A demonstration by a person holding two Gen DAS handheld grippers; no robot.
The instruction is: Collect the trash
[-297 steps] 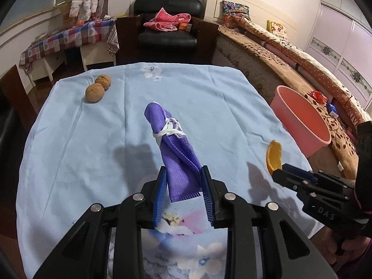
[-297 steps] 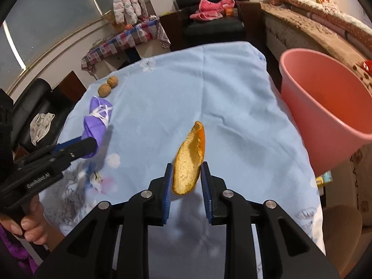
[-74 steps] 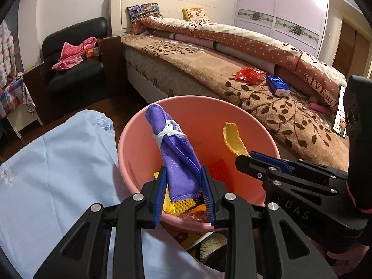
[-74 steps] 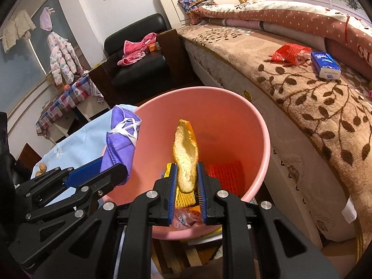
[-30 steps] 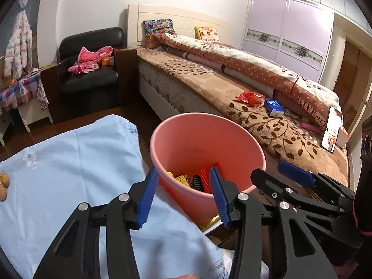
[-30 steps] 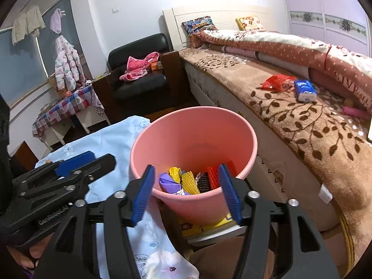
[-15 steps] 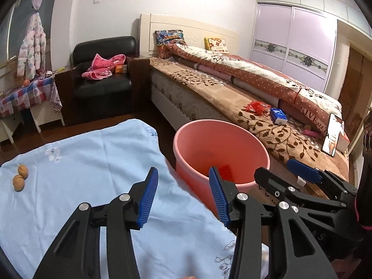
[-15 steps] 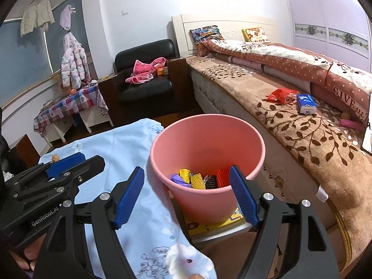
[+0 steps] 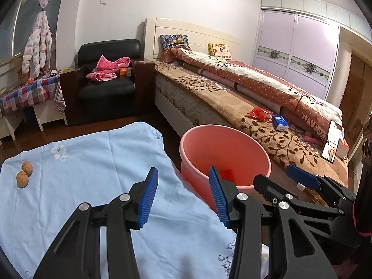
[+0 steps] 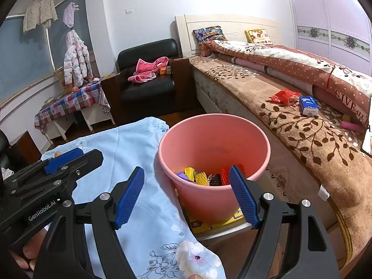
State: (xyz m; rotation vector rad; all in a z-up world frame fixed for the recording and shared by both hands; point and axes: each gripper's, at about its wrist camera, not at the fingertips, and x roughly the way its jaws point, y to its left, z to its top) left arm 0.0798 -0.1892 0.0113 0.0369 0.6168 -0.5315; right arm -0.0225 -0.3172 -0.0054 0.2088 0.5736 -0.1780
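We see the table [image 9: 97, 162] in its blue cloth, with the pink bucket [image 10: 186, 193] just beside its edge, trash lying inside. Two walnuts [image 9: 24, 174] remain at the far left: hard, light, round, likely to roll, so we'd pinch one across its middle. The left hand-held gripper [image 9: 183, 197] and right hand-held gripper [image 10: 186, 195] both stand spread, empty, the right's jaws having just been opening.

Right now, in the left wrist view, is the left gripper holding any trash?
No. The left gripper stands open and empty over the blue tablecloth, beside the pink bucket.
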